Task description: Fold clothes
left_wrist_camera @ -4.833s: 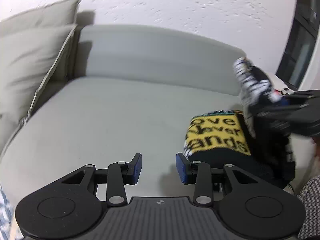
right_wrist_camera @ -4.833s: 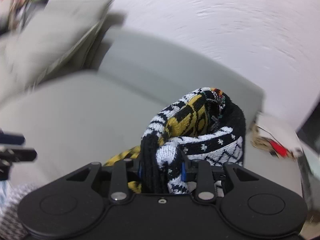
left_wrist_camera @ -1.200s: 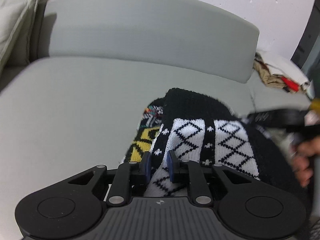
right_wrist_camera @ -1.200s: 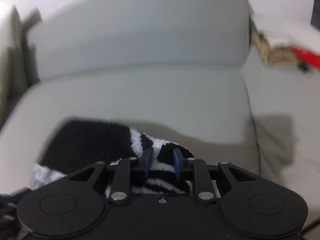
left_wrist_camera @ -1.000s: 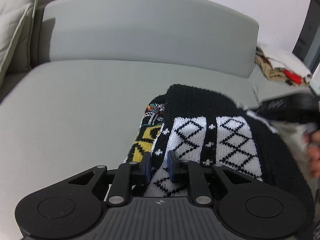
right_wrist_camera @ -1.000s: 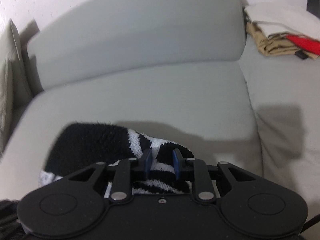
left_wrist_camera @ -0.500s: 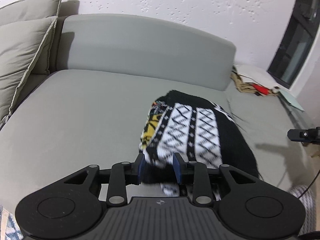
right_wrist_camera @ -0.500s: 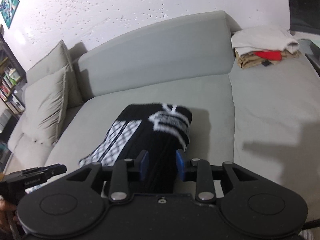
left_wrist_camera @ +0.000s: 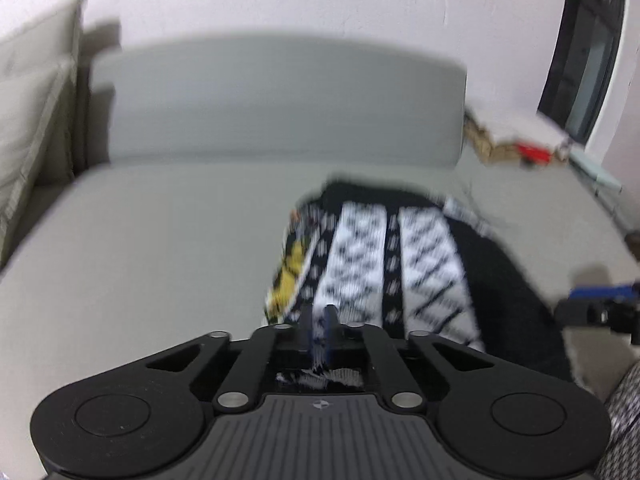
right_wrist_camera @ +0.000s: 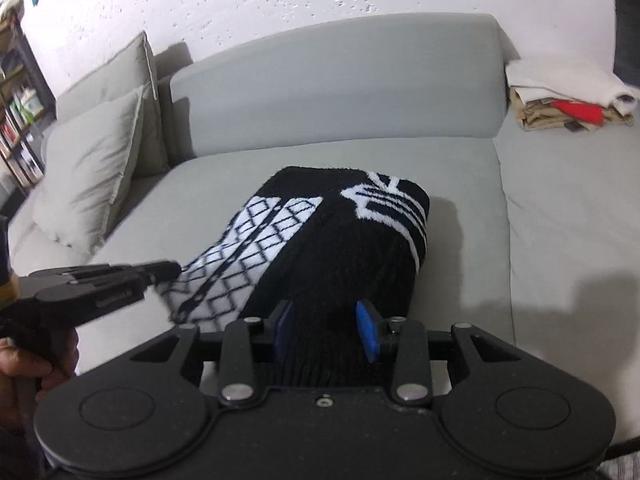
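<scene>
A black, white and yellow patterned knit sweater (right_wrist_camera: 344,240) lies folded on the grey sofa seat (right_wrist_camera: 560,220); it also shows, blurred, in the left wrist view (left_wrist_camera: 400,264). My left gripper (left_wrist_camera: 319,330) is shut on the sweater's near white-patterned edge, and it shows from the side in the right wrist view (right_wrist_camera: 160,270). My right gripper (right_wrist_camera: 326,328) is open, its blue pads either side of the sweater's black near end. It shows at the right edge of the left wrist view (left_wrist_camera: 600,304).
Grey cushions (right_wrist_camera: 100,168) lean at the sofa's left end. A stack of folded clothes (right_wrist_camera: 560,96) sits at the back right, beside the backrest (right_wrist_camera: 340,80). A bookshelf (right_wrist_camera: 16,92) stands at far left. A dark window (left_wrist_camera: 580,52) is on the right wall.
My left gripper has closed onto the sweater's near edge; half a second ago it was open. My right gripper has opened wider and sits lower at the sweater's near end.
</scene>
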